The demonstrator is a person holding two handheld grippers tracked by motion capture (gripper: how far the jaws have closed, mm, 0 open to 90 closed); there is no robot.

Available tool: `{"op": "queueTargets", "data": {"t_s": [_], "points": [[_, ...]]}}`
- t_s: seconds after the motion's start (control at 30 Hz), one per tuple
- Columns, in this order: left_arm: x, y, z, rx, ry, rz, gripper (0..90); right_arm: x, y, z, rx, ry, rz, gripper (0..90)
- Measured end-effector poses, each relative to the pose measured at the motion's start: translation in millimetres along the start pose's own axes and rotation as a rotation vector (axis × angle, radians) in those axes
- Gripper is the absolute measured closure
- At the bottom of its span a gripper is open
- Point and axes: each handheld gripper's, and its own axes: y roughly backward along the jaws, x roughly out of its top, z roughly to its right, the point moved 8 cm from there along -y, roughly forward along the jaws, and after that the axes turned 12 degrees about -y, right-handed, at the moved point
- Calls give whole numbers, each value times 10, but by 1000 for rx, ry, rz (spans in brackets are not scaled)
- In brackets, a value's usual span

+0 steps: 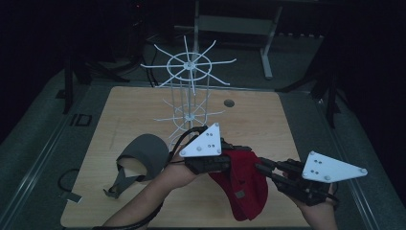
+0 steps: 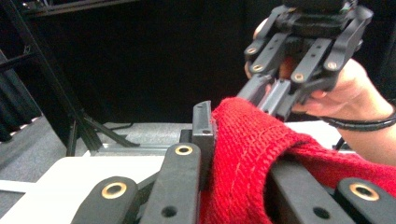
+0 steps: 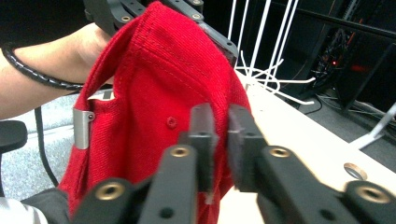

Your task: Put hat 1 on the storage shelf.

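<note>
A red cap (image 1: 242,179) hangs just above the wooden table (image 1: 268,115), held between both grippers. My left gripper (image 1: 229,160) is shut on its upper edge; in the left gripper view the knit fabric (image 2: 252,140) is bunched between the jaws of the left gripper (image 2: 233,140). My right gripper (image 1: 261,167) comes in from the right, and its tips (image 2: 273,95) pinch the cap's rim. In the right gripper view the right gripper (image 3: 222,126) has its jaws nearly together on the red cap (image 3: 163,79), whose metal strap buckle (image 3: 83,128) faces me.
A grey cap (image 1: 146,153) lies on the table to the left of my left hand. A white wire rack (image 1: 189,64) with radiating hooks stands behind the grippers at the table's middle. A round cable hole (image 1: 229,103) sits behind it. Dark stands surround the table.
</note>
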Motion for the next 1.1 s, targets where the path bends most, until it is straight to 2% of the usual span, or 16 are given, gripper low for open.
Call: {"op": "queueTargets", "data": {"t_s": [0.07,0.13,0.2,0.37,0.5,0.57,0.67,0.73,0.83,0.9,0.97,1.1], "points": [[-7,-6,-9,-4,3,1,845,2,12,-5,0,-2,-3,880],[-21,-13,-17,-8,0,-2,844,9,21,1,-11,-12,1,885],[-32,-18,-20,-14,9,-1,842,14,36,1,-9,-9,4,887],[-19,-26,7,-21,-5,6,828,51,98,7,-2,-27,36,889],[-21,17,-17,-3,13,7,723,98,176,32,-21,-41,76,890],[-41,52,-44,26,23,-3,634,128,229,64,-35,-50,97,889],[-63,81,-47,52,17,-21,563,155,264,97,-39,-64,106,889],[-82,106,-53,69,11,-32,542,168,261,108,-46,-64,110,890],[-106,158,-66,80,39,-21,513,177,258,123,-54,-66,110,890],[-122,199,-66,92,39,-28,492,178,257,140,-60,-74,111,890],[-141,254,-79,125,42,-30,486,181,261,156,-68,-78,117,890],[-209,387,-145,195,88,-27,501,215,311,168,-65,-91,141,890]]}}
